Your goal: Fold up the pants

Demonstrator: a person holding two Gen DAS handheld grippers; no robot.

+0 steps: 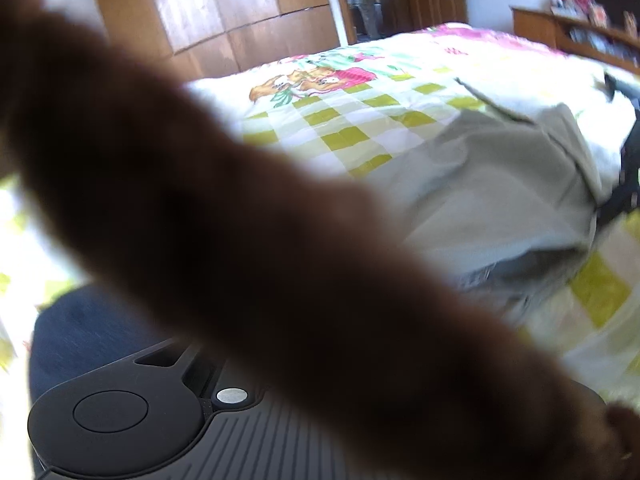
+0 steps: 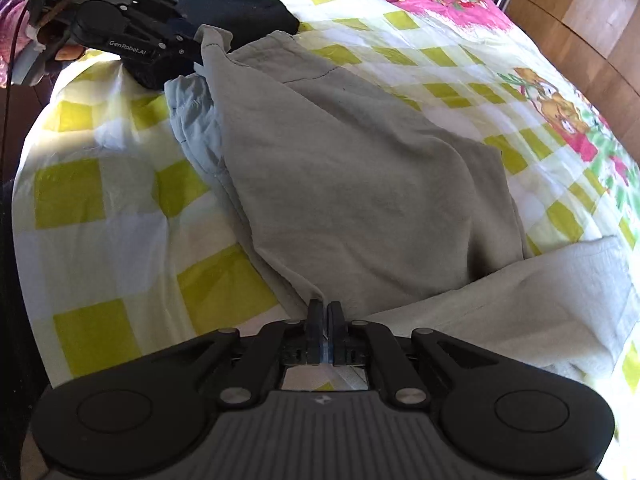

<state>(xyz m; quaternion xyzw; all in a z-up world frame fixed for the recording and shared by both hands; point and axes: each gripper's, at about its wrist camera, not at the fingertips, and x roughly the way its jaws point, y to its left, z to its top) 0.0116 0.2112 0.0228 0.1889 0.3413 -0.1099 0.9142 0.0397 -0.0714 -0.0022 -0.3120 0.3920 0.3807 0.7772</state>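
Two grippers work over a wide bed quilt (image 2: 100,200) with yellow-green and white checks and pink cartoon prints, which fills most of both views. On it lie the grey-green cotton pants (image 2: 340,184), partly lifted, with a pale lining showing along one edge and a paler leg (image 2: 540,304) spread toward the right. A dark folded garment (image 2: 240,4) rests on the quilt beyond them.

The right gripper (image 2: 325,312), black plastic, has its fingers pressed together on a fold of the pants at the near edge. The left gripper (image 2: 196,50), seen in the right wrist view, is closed on the far corner of the same cloth, and the cloth rises to a point there.

I judge that the step in hand is to carry one part of the pants over the other. The next move probably needs both grippers to travel together and keep the edge tight, so that the layers lie flat.

In the left wrist view a blurred brown shape (image 1: 260,220) very close to the lens covers the fingers; I cannot tell what it is. The waistband is hard to make out.
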